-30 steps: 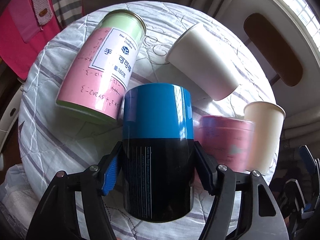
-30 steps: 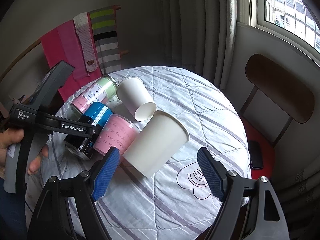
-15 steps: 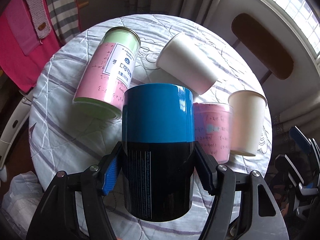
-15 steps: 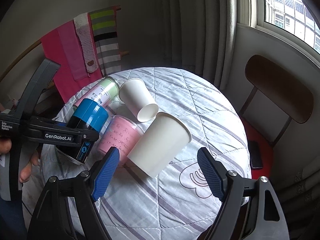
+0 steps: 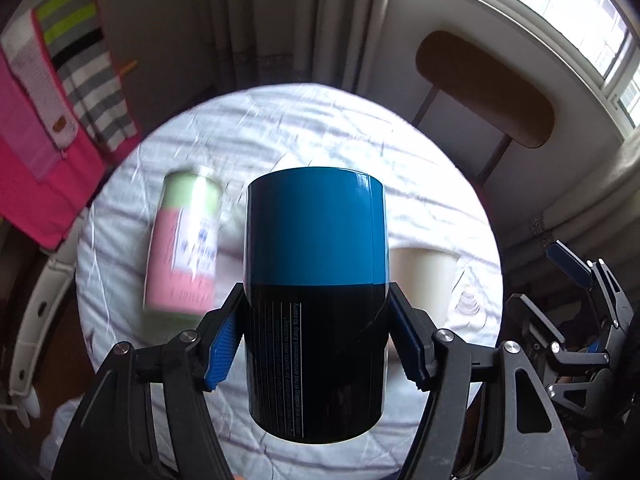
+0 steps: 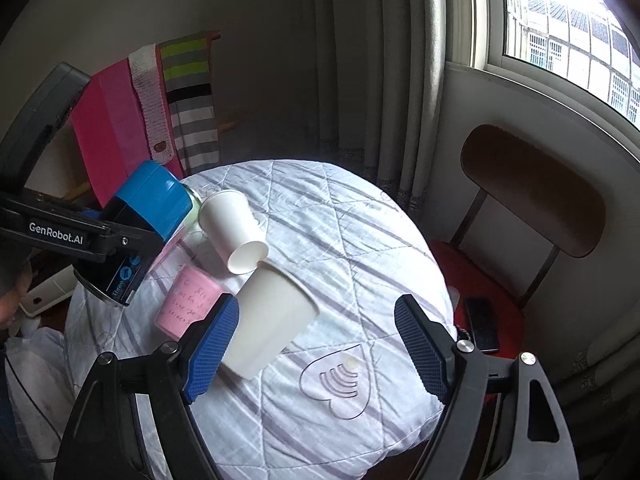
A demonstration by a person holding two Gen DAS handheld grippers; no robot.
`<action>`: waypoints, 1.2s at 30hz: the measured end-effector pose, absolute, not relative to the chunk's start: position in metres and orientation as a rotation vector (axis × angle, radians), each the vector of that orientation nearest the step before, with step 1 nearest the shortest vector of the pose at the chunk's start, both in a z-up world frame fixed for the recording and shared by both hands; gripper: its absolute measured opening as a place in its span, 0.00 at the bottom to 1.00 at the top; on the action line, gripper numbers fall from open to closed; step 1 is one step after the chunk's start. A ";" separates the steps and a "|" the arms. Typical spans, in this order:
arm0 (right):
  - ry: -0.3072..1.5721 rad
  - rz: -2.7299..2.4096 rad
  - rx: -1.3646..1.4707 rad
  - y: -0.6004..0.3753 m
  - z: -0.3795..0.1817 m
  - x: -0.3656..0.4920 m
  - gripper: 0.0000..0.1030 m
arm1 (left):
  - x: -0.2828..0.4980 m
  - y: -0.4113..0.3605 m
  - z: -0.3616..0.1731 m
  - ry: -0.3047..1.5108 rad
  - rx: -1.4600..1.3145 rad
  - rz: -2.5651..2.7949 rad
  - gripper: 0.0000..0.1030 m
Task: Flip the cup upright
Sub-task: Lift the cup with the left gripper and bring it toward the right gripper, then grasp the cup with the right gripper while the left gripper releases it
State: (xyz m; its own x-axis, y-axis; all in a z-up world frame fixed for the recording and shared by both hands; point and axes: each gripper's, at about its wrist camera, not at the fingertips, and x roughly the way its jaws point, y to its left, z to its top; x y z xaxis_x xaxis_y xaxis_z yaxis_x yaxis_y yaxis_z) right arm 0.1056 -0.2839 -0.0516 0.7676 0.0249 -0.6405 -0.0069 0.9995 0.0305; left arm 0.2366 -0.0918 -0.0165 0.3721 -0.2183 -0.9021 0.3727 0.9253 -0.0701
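A blue and black cylindrical cup [image 5: 316, 304] is pinched between the blue-padded fingers [image 5: 222, 354] of the left gripper [image 5: 316, 344] and is held clear of the round table [image 6: 360, 248], which is covered by a white quilted cloth with grey stripes. In the right wrist view, the same cup [image 6: 140, 224] is seen tilted in the air above the table's left edge, its blue end raised and pointing toward the table and its black end lower, with the left gripper [image 6: 116, 248] clamped across the black part. The right gripper [image 6: 316, 344] is held spread wide above the near side of the table, nothing being between its fingers. Just beyond its left finger, a white paper cup [image 6: 268, 316] lies on its side. A second white paper cup [image 6: 232, 228] lies on its side behind it, the two appearing to touch. A pink container [image 6: 188, 300] lies just beside the nearer paper cup. A pink and green canister [image 5: 184, 244], blurred in the left wrist view, lies on the cloth to the left of the held cup. A wooden-backed chair [image 6: 532, 188] with a red seat stands to the right of the table.
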 end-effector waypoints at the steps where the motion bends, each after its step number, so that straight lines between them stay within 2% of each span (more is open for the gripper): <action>1: 0.689 0.008 0.027 -0.290 -0.050 0.109 0.79 | 0.243 -0.101 -0.014 1.128 0.155 -0.387 0.66; 8: 0.658 -0.024 0.035 -0.327 -0.043 0.143 0.79 | 0.319 -0.158 -0.025 1.179 0.069 -0.386 0.66; 15: 0.696 -0.067 0.017 -0.353 -0.053 0.181 0.79 | 0.396 -0.174 -0.073 1.282 -0.107 -0.275 0.66; 22: 0.752 -0.053 0.018 -0.358 -0.066 0.202 0.79 | 0.435 -0.172 -0.131 1.406 -0.171 -0.152 0.66; 25: 0.766 -0.044 0.019 -0.363 -0.068 0.212 0.79 | 0.439 -0.172 -0.134 1.409 -0.194 -0.136 0.66; 26: 0.771 -0.044 0.017 -0.363 -0.068 0.214 0.79 | 0.438 -0.173 -0.135 1.415 -0.189 -0.129 0.67; 30: 0.780 -0.024 0.013 -0.360 -0.067 0.217 0.79 | 0.430 -0.173 -0.130 1.416 -0.228 -0.144 0.83; 36: 0.801 0.043 0.034 -0.359 -0.064 0.224 0.79 | 0.405 -0.165 -0.105 1.377 -0.237 -0.198 0.85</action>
State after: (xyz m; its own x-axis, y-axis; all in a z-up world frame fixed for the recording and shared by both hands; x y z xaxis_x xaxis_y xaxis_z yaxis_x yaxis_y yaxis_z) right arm 0.2243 -0.3591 -0.0635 0.6954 0.0517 -0.7167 -0.0259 0.9986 0.0469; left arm 0.4046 -0.1647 -0.1050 0.1826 -0.2764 -0.9435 0.0008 0.9597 -0.2810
